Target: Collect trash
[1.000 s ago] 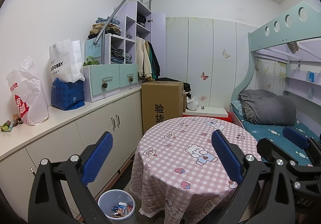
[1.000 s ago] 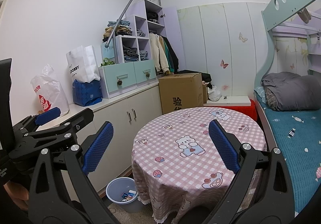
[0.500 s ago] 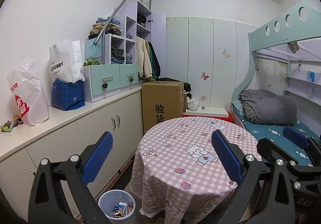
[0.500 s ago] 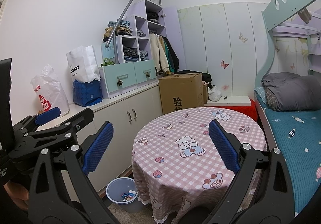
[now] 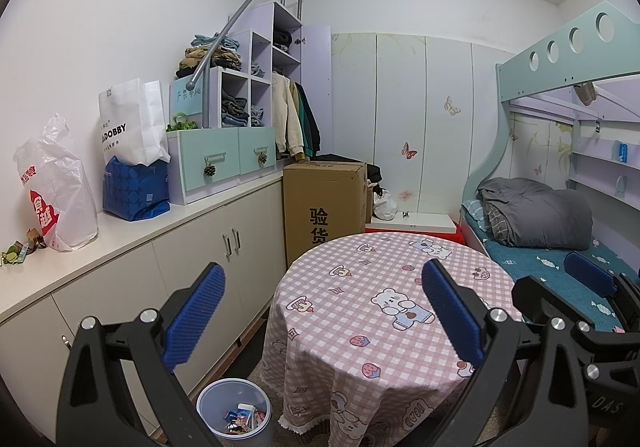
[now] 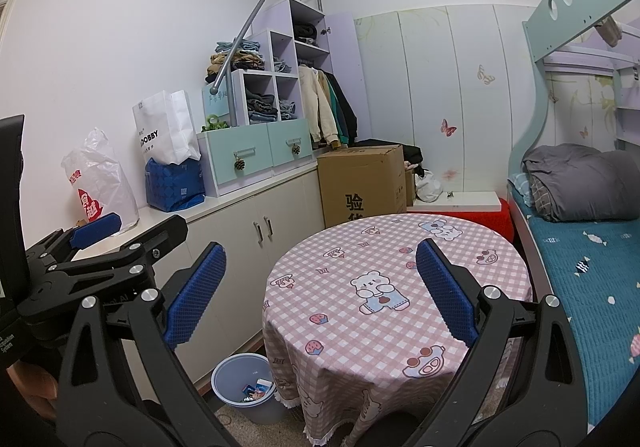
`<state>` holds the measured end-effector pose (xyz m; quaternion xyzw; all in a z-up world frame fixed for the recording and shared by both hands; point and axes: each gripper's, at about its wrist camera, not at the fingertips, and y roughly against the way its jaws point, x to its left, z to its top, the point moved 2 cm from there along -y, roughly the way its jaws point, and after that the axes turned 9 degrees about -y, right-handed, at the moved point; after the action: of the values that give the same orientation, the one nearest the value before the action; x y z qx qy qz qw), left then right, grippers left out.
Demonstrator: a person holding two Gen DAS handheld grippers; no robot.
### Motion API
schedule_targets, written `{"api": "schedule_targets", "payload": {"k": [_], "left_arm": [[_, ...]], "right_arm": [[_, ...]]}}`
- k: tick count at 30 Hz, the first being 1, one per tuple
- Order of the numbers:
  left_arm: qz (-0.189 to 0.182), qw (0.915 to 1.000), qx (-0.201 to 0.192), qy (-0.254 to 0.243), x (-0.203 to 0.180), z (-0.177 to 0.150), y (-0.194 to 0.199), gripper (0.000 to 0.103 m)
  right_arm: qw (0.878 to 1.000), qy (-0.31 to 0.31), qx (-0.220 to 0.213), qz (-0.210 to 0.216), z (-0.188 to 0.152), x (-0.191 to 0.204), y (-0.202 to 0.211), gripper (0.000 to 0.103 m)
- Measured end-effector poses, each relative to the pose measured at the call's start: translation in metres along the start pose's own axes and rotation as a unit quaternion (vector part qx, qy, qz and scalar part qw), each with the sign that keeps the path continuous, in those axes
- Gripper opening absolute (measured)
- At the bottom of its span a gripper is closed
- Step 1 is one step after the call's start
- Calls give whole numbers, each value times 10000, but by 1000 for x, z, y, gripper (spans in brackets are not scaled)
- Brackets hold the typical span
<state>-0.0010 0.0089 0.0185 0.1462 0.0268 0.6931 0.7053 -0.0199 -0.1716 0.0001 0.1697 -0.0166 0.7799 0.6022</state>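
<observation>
A pale blue waste bin [image 5: 235, 411] [image 6: 248, 387] with several wrappers inside stands on the floor between the cabinet and the round table. The table [image 5: 384, 311] [image 6: 384, 287] wears a pink checked cloth with bear prints, and nothing lies on it. My left gripper [image 5: 322, 315] hovers open above the table's near left edge, holding nothing. My right gripper [image 6: 318, 293] is open too, held over the table's near edge, empty. The left gripper [image 6: 96, 231] shows at the left of the right wrist view. Small crumpled scraps [image 5: 20, 249] lie on the counter's near end.
A long white counter [image 5: 132, 231] runs along the left wall with a plastic bag [image 5: 56, 187], a blue bag [image 5: 134, 187], a white paper bag and drawers. A cardboard box [image 5: 324, 207] stands behind the table. A bunk bed [image 5: 560, 239] fills the right side.
</observation>
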Motion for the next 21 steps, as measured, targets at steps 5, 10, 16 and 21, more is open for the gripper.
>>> {"api": "schedule_targets", "payload": {"k": [5, 10, 16, 21], "left_arm": [[4, 10000, 4, 0, 0, 0, 0, 97], [2, 10000, 4, 1, 0, 0, 0, 97], [0, 10000, 20, -3, 3, -2, -1, 97], [2, 10000, 31, -6, 4, -3, -1, 97]], "right_arm": [[10000, -1, 21, 16, -1, -1, -2, 94], [10000, -1, 37, 27, -1, -1, -3, 94], [10000, 3, 38, 25, -2, -1, -3, 94], [10000, 1, 45, 28, -3, -2, -3, 94]]}}
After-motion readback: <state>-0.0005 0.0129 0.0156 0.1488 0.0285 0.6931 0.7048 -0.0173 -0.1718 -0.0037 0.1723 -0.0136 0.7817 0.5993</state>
